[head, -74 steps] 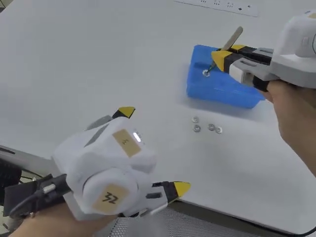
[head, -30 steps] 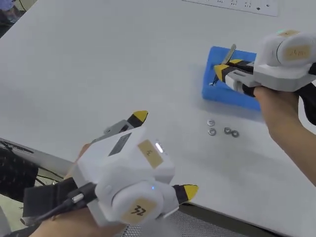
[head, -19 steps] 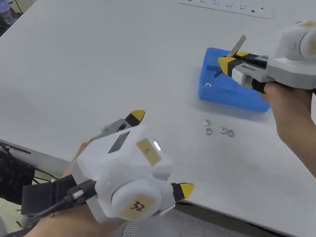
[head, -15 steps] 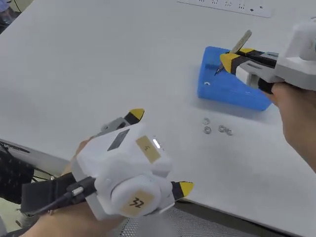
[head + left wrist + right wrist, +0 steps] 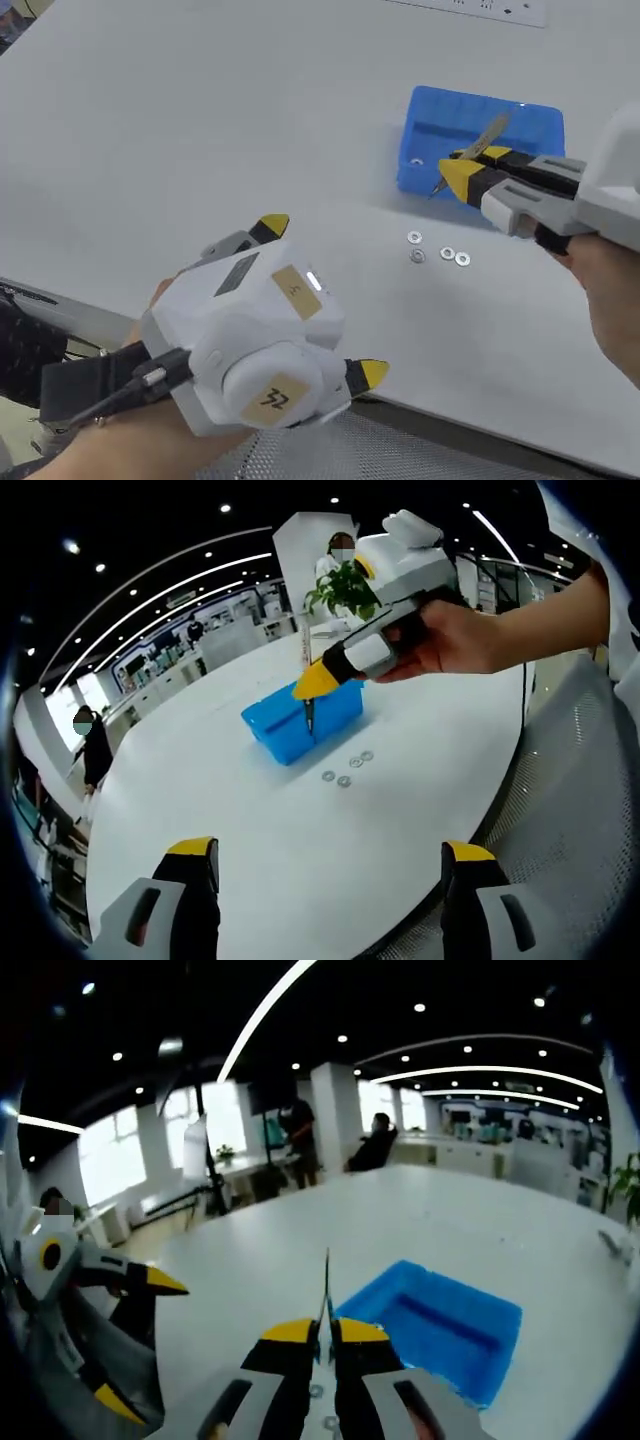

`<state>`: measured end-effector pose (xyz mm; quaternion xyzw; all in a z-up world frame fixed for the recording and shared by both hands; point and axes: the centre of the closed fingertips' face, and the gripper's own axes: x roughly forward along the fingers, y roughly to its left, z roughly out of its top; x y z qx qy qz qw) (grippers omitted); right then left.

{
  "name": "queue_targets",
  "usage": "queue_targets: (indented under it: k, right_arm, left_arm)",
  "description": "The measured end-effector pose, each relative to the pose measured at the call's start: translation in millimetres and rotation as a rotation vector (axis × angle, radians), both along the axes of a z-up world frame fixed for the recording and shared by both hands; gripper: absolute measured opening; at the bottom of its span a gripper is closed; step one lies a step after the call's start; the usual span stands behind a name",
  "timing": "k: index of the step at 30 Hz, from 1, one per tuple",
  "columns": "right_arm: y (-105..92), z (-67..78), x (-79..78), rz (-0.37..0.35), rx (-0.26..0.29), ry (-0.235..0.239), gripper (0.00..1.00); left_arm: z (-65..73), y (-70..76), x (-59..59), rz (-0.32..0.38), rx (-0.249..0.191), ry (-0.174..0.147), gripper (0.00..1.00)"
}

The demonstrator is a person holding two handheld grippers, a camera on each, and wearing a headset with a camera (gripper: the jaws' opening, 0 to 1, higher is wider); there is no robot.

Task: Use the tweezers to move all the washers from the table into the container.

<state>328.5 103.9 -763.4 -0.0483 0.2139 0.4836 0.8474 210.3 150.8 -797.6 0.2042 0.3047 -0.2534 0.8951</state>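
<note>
The right tongs (image 5: 458, 178) clamp tweezers (image 5: 488, 136) near a blue container (image 5: 520, 112); washers (image 5: 447, 254) lie at its 6 o'clock; left tongs (image 5: 320, 300) gape wide.

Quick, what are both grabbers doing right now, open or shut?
Left gripper: open, holding nothing.
Right gripper: shut on the tweezers.

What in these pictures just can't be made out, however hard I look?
Tips of the tweezers: too small in the head view to tell if they hold anything.
Floor of the container: partly covered by the right gripper in the head view.
The loose washers: mostly hidden by the jaws in the right gripper view.
</note>
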Motion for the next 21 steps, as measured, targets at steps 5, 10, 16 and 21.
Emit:
queue_targets:
  k: [5, 10, 16, 21]
  right_arm:
    - [2.9, -13.8, -7.2, 0.012, -0.021, 0.024, 0.04]
    - [6.8, -24.1, -10.2, 0.026, -0.039, 0.033, 0.04]
    - [6.1, -36.4, -9.3, 0.042, -0.087, 0.014, 0.04]
    - [6.0, -41.2, -9.4, 0.043, -0.099, 0.015, 0.04]
  left_arm:
    - [-0.1, -0.4, -0.3, -0.003, -0.003, 0.002, 0.94]
    - [-0.4, 0.3, 0.0, 0.0, 0.001, 0.002, 0.94]
    - [-0.9, -0.5, -1.0, -0.005, 0.002, 0.006, 0.93]
    - [-1.4, -0.6, -1.7, -0.006, 0.003, 0.01, 0.93]
